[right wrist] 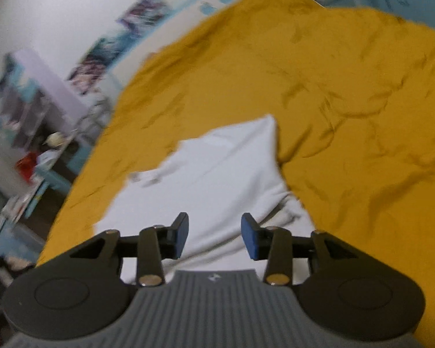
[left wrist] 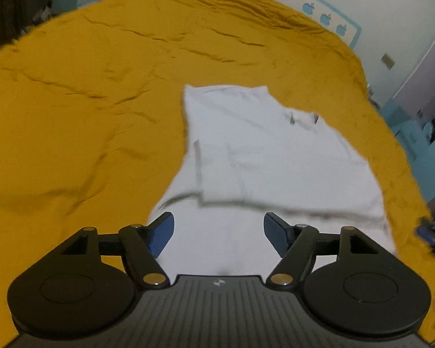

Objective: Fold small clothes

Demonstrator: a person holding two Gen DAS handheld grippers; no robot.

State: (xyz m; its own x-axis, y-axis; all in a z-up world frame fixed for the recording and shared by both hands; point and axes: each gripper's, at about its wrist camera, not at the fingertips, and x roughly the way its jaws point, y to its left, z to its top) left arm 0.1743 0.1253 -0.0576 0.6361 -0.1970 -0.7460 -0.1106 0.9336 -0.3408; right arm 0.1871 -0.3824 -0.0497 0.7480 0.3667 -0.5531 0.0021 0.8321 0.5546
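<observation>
Here, a wrinkled mustard-yellow cloth cover (left wrist: 72, 116) spreading beyond both sets of jaws. Ahead of and beneath them, a partly folded white cotton garment (left wrist: 261, 150), flat. Left gripper (left wrist: 219, 235) gaping wide, empty; right gripper (right wrist: 214, 236) parted narrower, empty. Risk: pinching the yellow cover too, dragging folds apart.

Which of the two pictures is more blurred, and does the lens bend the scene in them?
Right wrist view: more blurred, the wall pictures and shelf clutter smear, while the right gripper stays sharp. Left wrist view: milder blur on the white garment. Both: fisheye curves the yellow bedspread into a dome.
</observation>
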